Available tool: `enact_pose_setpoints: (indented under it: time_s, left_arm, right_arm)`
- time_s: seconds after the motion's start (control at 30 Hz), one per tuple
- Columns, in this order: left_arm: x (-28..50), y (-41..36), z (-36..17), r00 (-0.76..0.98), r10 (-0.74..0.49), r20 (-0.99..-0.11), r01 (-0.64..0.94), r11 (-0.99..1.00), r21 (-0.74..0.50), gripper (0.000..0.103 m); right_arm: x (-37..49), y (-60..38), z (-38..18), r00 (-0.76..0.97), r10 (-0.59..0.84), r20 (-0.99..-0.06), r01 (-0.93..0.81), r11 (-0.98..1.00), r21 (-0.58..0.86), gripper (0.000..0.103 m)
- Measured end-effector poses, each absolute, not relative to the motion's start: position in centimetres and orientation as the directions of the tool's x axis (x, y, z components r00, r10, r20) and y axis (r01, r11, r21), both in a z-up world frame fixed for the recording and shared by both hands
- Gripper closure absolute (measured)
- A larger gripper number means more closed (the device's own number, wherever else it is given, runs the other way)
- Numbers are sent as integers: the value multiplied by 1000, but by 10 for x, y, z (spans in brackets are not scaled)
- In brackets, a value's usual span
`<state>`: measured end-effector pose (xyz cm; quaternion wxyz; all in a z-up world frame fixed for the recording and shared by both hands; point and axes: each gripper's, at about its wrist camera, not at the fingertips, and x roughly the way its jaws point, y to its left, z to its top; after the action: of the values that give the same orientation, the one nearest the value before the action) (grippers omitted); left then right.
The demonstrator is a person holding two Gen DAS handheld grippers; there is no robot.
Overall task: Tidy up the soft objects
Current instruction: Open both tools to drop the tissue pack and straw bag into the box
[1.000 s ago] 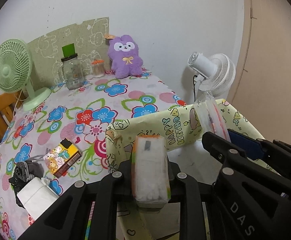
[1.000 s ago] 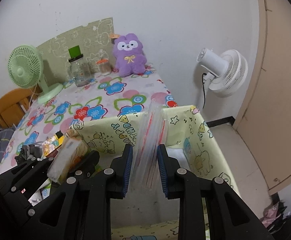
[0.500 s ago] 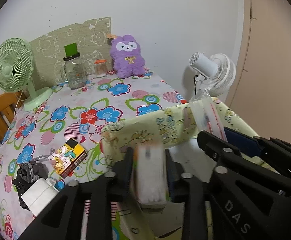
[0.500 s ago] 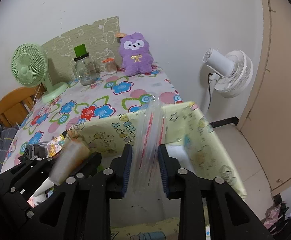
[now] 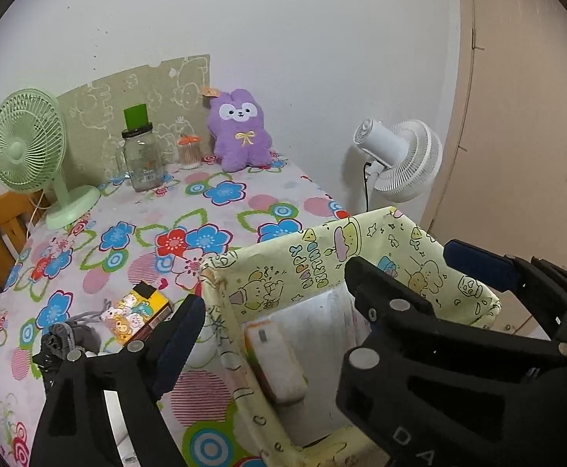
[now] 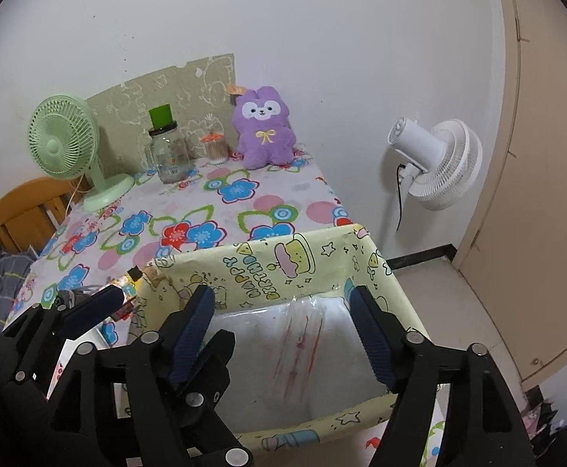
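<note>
A yellow cartoon-print fabric box (image 5: 322, 264) (image 6: 283, 260) stands at the near right edge of the flowered table. Inside it lie a white tissue pack with orange ends (image 5: 275, 358) and a clear zip bag with red lines (image 6: 302, 346). My left gripper (image 5: 275, 311) is open above the box's left part, empty. My right gripper (image 6: 283, 311) is open above the box, empty. A purple plush bunny (image 5: 240, 136) (image 6: 265, 132) sits at the table's far edge by the wall.
On the table: a green desk fan (image 5: 30, 151), a glass jar with a green lid (image 5: 141, 155), a small orange-lidded jar (image 5: 190, 151), a cartoon card box (image 5: 135, 311) and a dark grey pouch (image 5: 65, 342). A white floor fan (image 6: 435, 163) stands right.
Both grippers have opened. The tissue pack has dropped from my left gripper into the box, and the zip bag has dropped from my right gripper into the box.
</note>
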<state>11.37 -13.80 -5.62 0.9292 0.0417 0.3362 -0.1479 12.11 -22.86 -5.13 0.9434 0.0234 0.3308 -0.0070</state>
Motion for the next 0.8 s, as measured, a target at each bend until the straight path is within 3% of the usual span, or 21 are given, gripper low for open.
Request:
enact_pose_setpoints:
  time_s: [0.4, 0.8]
  left_arm:
    - [90, -115, -39, 765, -220, -605, 273, 962, -5, 4]
    - [67, -93, -24, 805, -200, -559, 248, 969, 11, 4]
  right_arm:
    - [100, -205, -34, 815, 21, -579, -4, 1000, 31, 10]
    - [76, -183, -18, 848, 17, -530, -9, 1000, 17, 5]
